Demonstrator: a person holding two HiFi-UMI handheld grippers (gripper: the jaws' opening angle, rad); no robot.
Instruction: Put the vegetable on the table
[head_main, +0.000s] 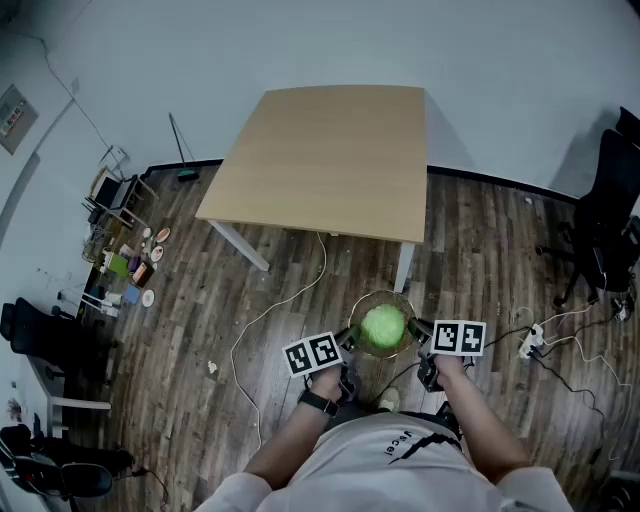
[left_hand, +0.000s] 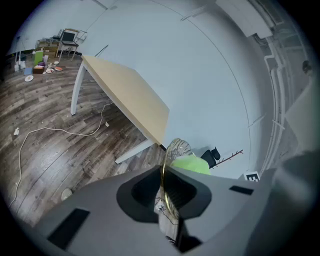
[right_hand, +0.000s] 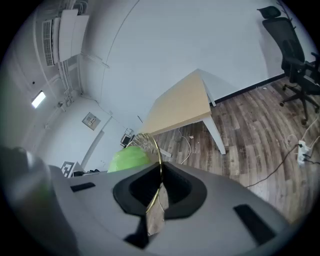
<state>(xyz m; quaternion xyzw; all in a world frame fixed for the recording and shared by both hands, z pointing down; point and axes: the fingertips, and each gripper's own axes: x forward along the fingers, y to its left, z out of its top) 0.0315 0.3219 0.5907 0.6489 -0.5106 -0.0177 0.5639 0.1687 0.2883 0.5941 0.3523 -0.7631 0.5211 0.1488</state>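
1. We are pinching the bowl's rim from opposite sides, left gripper and right gripper fingers closed on it.
2. The vegetable, probably cabbage, is sitting inside, between them.
3. The counter is lying ahead, well apart.

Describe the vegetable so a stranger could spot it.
Find the wooden table; nearer the person, a clear gold-rimmed bowl is clamped between the left tongs and right tongs. The vegetable inside is the only bright green ball.
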